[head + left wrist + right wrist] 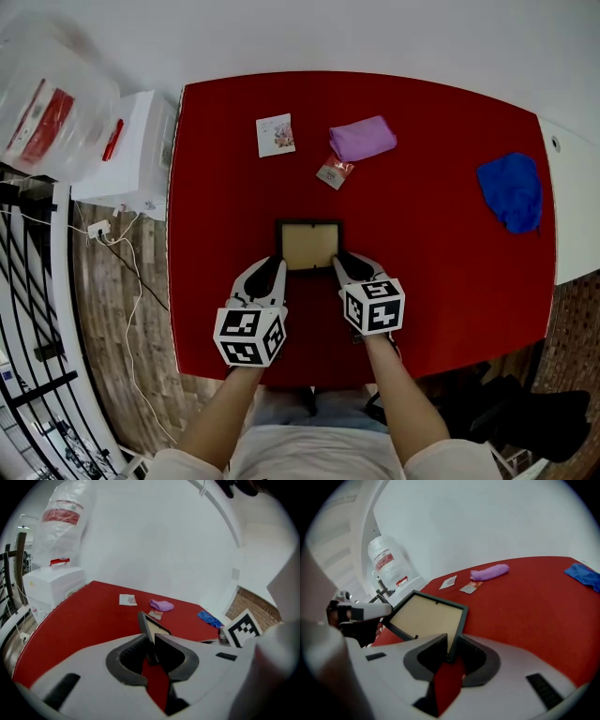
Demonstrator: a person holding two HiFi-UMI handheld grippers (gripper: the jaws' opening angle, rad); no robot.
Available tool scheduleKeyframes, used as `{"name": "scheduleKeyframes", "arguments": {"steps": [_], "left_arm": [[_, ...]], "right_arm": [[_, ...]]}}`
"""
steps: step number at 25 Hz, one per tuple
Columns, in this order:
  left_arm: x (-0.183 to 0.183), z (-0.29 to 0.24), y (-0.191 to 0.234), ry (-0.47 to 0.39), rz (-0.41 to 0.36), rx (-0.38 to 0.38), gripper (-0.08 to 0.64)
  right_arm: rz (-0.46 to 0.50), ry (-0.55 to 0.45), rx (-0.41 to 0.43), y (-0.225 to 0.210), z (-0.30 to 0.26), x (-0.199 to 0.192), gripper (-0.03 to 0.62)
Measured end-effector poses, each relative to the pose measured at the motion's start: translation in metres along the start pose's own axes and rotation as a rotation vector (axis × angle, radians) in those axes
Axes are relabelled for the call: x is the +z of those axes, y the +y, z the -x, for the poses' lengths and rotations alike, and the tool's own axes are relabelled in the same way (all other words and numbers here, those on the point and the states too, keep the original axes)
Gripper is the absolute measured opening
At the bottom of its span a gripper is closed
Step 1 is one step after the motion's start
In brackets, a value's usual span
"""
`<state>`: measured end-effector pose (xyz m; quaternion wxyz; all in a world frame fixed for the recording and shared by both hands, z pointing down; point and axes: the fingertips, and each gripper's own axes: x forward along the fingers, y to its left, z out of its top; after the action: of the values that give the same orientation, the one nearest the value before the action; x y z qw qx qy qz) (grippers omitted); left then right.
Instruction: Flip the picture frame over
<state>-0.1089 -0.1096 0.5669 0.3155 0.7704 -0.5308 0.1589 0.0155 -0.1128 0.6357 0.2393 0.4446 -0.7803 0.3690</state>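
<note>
A small picture frame (308, 245) with a dark border and a tan panel sits near the front middle of the red table (431, 234). My left gripper (274, 267) is shut on its near left corner, and the frame (151, 629) runs edge-on between those jaws. At the near right corner my right gripper (343, 262) is shut on the frame (426, 617), whose tan panel faces up and tilts off the table. Both grippers hold it from the near side.
Farther back on the table lie a white card (275, 134), a small packet (334, 172) and a rolled purple cloth (362, 138). A blue cloth (512, 191) lies at the right. A white box (127, 155) and a plastic bag (47, 103) stand left of the table.
</note>
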Motion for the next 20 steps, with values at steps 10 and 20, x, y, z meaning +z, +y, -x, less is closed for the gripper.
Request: {"name": "scheduleKeyframes", "arguments": {"steps": [10,20], "left_arm": [[0.042,0.001,-0.059,-0.084,-0.018,-0.165,0.049],[0.043,-0.003,-0.136,-0.064,-0.052,-0.349,0.012]], "right_arm": [[0.106,-0.053,0.035,0.016,0.010,0.022,0.008],[0.046,-0.115,0.126,0.008,0.032,0.033,0.005]]}}
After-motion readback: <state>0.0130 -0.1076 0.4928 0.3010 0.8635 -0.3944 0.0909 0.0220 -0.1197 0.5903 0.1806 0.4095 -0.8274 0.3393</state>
